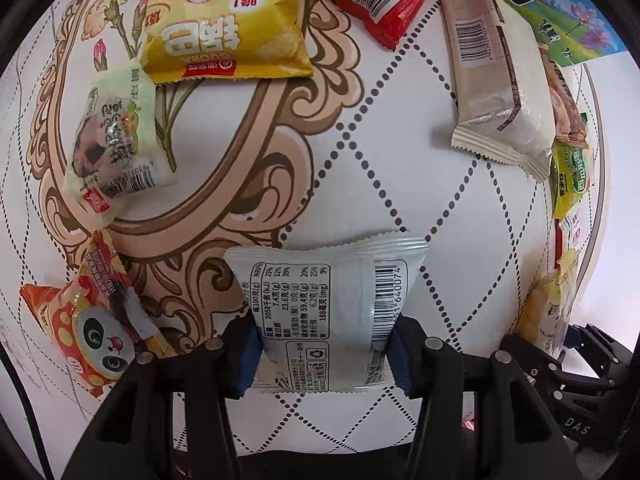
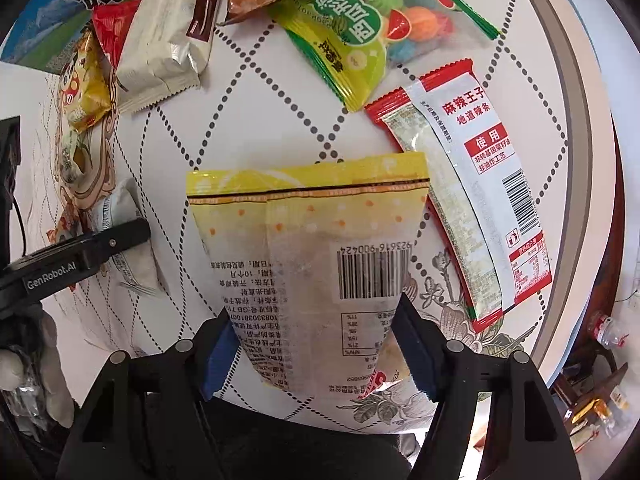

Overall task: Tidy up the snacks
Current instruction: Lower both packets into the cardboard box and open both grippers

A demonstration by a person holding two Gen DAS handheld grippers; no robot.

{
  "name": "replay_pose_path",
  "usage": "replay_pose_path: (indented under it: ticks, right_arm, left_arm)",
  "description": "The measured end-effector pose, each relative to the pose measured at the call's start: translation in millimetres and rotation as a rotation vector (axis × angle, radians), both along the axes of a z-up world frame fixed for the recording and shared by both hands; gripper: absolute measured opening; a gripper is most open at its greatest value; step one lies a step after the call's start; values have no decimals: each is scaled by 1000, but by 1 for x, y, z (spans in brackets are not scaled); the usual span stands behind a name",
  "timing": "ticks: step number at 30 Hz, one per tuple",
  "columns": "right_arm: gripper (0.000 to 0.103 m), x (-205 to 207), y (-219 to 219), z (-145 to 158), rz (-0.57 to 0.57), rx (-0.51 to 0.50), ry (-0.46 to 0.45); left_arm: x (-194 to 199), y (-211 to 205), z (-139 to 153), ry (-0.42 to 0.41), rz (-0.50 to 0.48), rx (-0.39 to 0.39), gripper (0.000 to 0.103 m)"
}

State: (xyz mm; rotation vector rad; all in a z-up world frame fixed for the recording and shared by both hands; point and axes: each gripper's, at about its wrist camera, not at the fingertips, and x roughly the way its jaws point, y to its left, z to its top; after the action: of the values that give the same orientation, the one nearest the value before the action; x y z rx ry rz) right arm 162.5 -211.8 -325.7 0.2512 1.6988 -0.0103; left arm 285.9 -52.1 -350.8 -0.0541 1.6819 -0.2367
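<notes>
I have the white snack packet [image 1: 326, 320] pinched between my left gripper [image 1: 324, 354] pads, and the yellow pouch [image 2: 316, 256] wedged between my right gripper [image 2: 320, 354] pads, both above the tablecloth [image 1: 400, 100]. I'd keep each grip gentle, carrying them level. Both jaws stand half-closed, clamping their packets.

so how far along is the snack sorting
Nothing looks sorted yet. In hand: the left gripper is shut on a white-grey foil packet, the right gripper on a yellow-topped pouch. Left loose on the table: the yellow crisp bag, beige wafer pack, green candy bag and red-and-white spicy strip pack.
</notes>
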Motion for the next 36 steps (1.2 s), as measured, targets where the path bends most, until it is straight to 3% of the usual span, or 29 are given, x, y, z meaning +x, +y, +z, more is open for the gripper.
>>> replay_pose_path:
  ticks: [5, 12, 18, 22, 25, 28, 32, 36]
  right_arm:
    - [52, 2, 16, 10, -5, -5, -73]
    - [50, 25, 25, 49, -14, 75, -154]
    - [50, 73, 3, 132, -66, 185, -318]
    - [50, 131, -24, 184, -68, 157, -434]
    - [50, 186, -38, 207, -61, 77, -495]
    - [50, 242, -38, 209, -55, 11, -499]
    - [50, 312, -31, 192, -46, -60, -440]
    - [50, 370, -38, 163, -56, -115, -371]
  left_arm:
    - [4, -8, 30, -25, -4, -43, 46]
    - [33, -14, 111, -144, -38, -131, 46]
    - [89, -20, 210, -295, -53, -188, 46]
    - [143, -24, 245, -382, -58, -126, 46]
    - [187, -24, 236, -385, -53, -51, 46]
    - [237, -19, 215, -362, -46, 24, 46]
    - [288, -14, 184, -330, -31, 126, 47]
    - [321, -7, 150, -265, -11, 164, 47]
